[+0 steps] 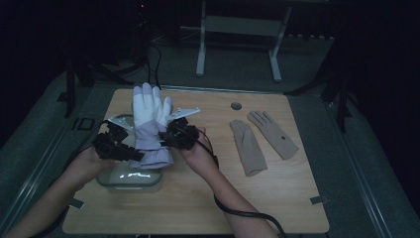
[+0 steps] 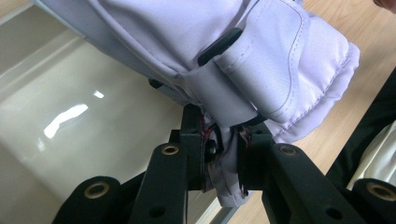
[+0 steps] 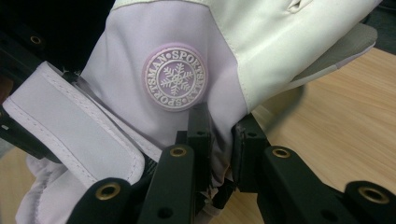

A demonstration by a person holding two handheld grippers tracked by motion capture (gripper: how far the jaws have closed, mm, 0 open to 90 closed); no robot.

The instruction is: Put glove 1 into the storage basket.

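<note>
A white and lilac ski glove (image 1: 148,129) hangs between both grippers over the left half of the wooden table (image 1: 208,198), fingers pointing away. My left gripper (image 1: 130,153) is shut on the lilac cuff's edge (image 2: 224,163), seen pinched between its black jaws. My right gripper (image 1: 166,141) is shut on the glove's other side, just below a round snowflake badge (image 3: 175,77). A cuff strap (image 3: 70,130) folds across at the left of the right gripper view.
A clear plastic box (image 1: 130,178) sits under the glove near the table's left front. Two beige thin gloves (image 1: 262,139) lie flat at the right. A round hole (image 1: 236,106) marks the far middle of the table. Cables trail from both hands.
</note>
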